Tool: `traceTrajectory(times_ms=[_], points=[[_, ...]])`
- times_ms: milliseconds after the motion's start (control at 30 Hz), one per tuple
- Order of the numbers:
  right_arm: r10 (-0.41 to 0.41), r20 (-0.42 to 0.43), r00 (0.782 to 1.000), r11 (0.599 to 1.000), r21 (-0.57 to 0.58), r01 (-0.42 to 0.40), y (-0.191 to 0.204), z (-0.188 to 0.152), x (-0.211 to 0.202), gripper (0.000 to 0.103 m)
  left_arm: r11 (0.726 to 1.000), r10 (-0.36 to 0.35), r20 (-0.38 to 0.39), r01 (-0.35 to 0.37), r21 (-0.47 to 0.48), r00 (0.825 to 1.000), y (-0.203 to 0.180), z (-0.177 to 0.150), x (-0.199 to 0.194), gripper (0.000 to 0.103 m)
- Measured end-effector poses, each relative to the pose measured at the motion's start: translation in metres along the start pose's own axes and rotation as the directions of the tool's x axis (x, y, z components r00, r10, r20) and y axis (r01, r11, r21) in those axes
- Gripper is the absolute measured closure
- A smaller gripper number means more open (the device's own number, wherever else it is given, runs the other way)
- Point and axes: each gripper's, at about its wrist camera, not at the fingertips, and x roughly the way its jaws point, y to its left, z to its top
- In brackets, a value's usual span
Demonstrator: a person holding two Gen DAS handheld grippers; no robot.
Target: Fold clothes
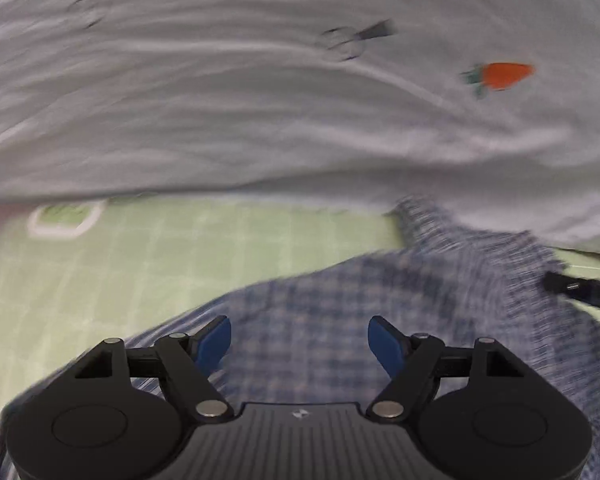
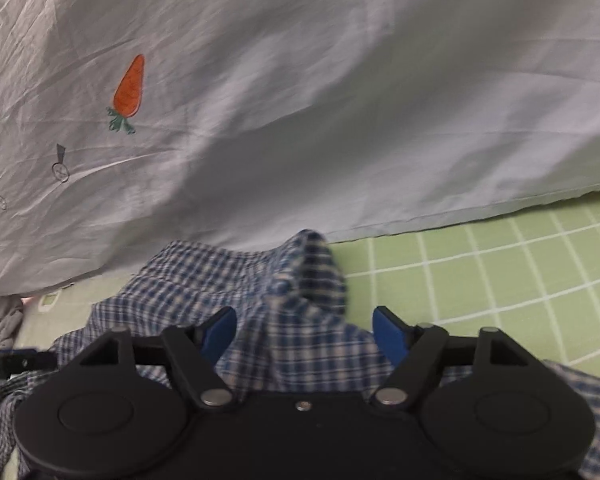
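Observation:
A blue-and-white plaid garment [image 1: 380,292] lies crumpled on a green checked sheet [image 1: 140,264]. My left gripper [image 1: 300,332] hovers over it, blue pads wide apart, nothing pinched; this view is blurred. In the right wrist view the same plaid garment [image 2: 220,276] has a raised fold that stands up between the fingers of my right gripper [image 2: 304,324]. The jaws are open there and neither pad presses on the cloth. The green sheet [image 2: 500,280] shows to the right of the garment.
A large white quilt [image 1: 260,100] with an orange carrot print [image 1: 504,75] bulks up behind the garment, also as the quilt [image 2: 300,100] with its carrot [image 2: 130,88]. A grey cloth [image 2: 0,316] lies at the far left. A black device part [image 1: 580,292] pokes in from the right.

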Motion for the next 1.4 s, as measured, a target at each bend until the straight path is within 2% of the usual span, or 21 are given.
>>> traceTrajectory(times_ms=[67, 233, 267, 300, 333, 400, 467, 567, 633, 733, 867, 933, 967, 1000, 1033, 1067, 1133, 1200, 1267, 1333, 1400], points=[[0.009, -0.012, 1.0, 1.0, 0.015, -0.009, -0.002, 0.001, 0.003, 0.046, 0.998, -0.064, 0.019, 0.064, 0.027, 0.998, -0.012, 0.009, 0.008, 0.024], [0.029, -0.077, 0.997, 0.999, 0.038, -0.026, -0.011, 0.008, 0.019, 0.067, 0.985, -0.175, -0.02, 0.175, -0.003, 0.984, -0.035, 0.031, 0.05, 0.026], [0.037, -0.084, 0.996, 0.999, 0.032, -0.034, -0.012, 0.01, 0.022, 0.08, 0.981, -0.192, -0.036, 0.192, -0.019, 0.981, -0.038, 0.034, 0.06, 0.028], [0.049, -0.094, 0.994, 0.998, 0.029, -0.046, -0.013, 0.012, 0.025, 0.091, 0.978, -0.205, -0.056, 0.203, -0.042, 0.977, -0.039, 0.036, 0.069, 0.044], [0.063, -0.097, 0.993, 0.998, 0.029, -0.061, -0.014, 0.014, 0.027, 0.095, 0.975, -0.218, -0.076, 0.213, -0.065, 0.973, -0.039, 0.036, 0.077, 0.07], [0.083, -0.076, 0.994, 0.996, 0.022, -0.082, -0.016, 0.016, 0.029, 0.098, 0.969, -0.236, -0.039, 0.232, -0.079, 0.971, -0.04, 0.036, 0.078, 0.095], [0.097, -0.028, 0.995, 0.995, 0.017, -0.097, -0.016, 0.022, 0.028, 0.1, 0.964, -0.253, 0.006, 0.252, -0.089, 0.967, -0.041, 0.036, 0.077, 0.096], [0.122, 0.043, 0.992, 0.992, 0.01, -0.123, -0.011, 0.035, 0.027, 0.1, 0.978, -0.203, 0.086, 0.207, -0.04, 0.975, -0.047, 0.044, 0.067, 0.097], [0.102, 0.039, 0.994, 0.993, -0.058, -0.099, -0.001, 0.039, 0.036, 0.1, 0.986, -0.169, 0.062, 0.168, 0.018, 0.984, -0.05, 0.043, 0.076, 0.097], [0.058, -0.001, 0.998, 0.989, -0.138, -0.058, 0.01, 0.033, 0.057, 0.1, 0.989, -0.145, 0.032, 0.146, -0.001, 0.989, -0.044, 0.032, 0.094, 0.096], [0.049, 0.004, 0.999, 0.991, -0.122, -0.048, 0.009, 0.028, 0.064, 0.1, 0.986, -0.16, 0.043, 0.162, -0.038, 0.986, -0.042, 0.027, 0.096, 0.096], [0.035, 0.004, 0.999, 0.991, -0.129, -0.034, 0.01, 0.029, 0.063, 0.101, 0.988, -0.147, 0.04, 0.148, -0.036, 0.988, -0.046, 0.027, 0.095, 0.09], [0.029, -0.002, 1.0, 0.99, -0.14, -0.029, 0.012, 0.029, 0.064, 0.1, 0.989, -0.137, 0.033, 0.138, -0.048, 0.99, -0.046, 0.029, 0.094, 0.087], [0.018, -0.011, 1.0, 0.988, -0.153, -0.02, 0.014, 0.031, 0.064, 0.097, 0.99, -0.125, 0.026, 0.127, -0.065, 0.992, -0.046, 0.032, 0.093, 0.079], [-0.01, -0.018, 1.0, 0.986, -0.169, 0.007, 0.017, 0.035, 0.062, 0.08, 0.99, -0.115, 0.029, 0.117, -0.08, 0.993, -0.043, 0.035, 0.088, 0.068], [-0.051, -0.015, 0.999, 0.981, -0.187, 0.047, 0.022, 0.039, 0.06, 0.056, 0.991, -0.101, 0.044, 0.105, -0.083, 0.994, -0.041, 0.037, 0.078, 0.062], [-0.097, 0.032, 0.995, 0.97, -0.222, 0.102, 0.029, 0.045, 0.04, 0.038, 0.994, -0.07, 0.093, 0.078, -0.078, 0.993, -0.039, 0.036, 0.05, 0.037], [-0.109, 0.08, 0.991, 0.967, -0.223, 0.124, 0.029, 0.045, 0.006, 0.029, 0.996, -0.035, 0.15, 0.047, -0.075, 0.988, -0.036, 0.028, 0.013, 0.028], [-0.117, 0.117, 0.986, 0.968, -0.21, 0.139, 0.026, 0.039, -0.032, 0.007, 0.996, -0.003, 0.179, 0.019, -0.091, 0.984, -0.033, 0.009, -0.027, 0.024], [-0.137, 0.128, 0.982, 0.966, -0.201, 0.161, 0.014, 0.019, -0.072, 0.005, 0.995, 0.03, 0.178, -0.011, -0.104, 0.984, -0.03, -0.018, -0.064, 0.017], [-0.178, 0.094, 0.98, 0.965, -0.178, 0.192, 0.002, -0.015, -0.104, 0.005, 0.993, 0.075, 0.145, -0.061, -0.103, 0.987, -0.031, -0.054, -0.093, 0.017]])
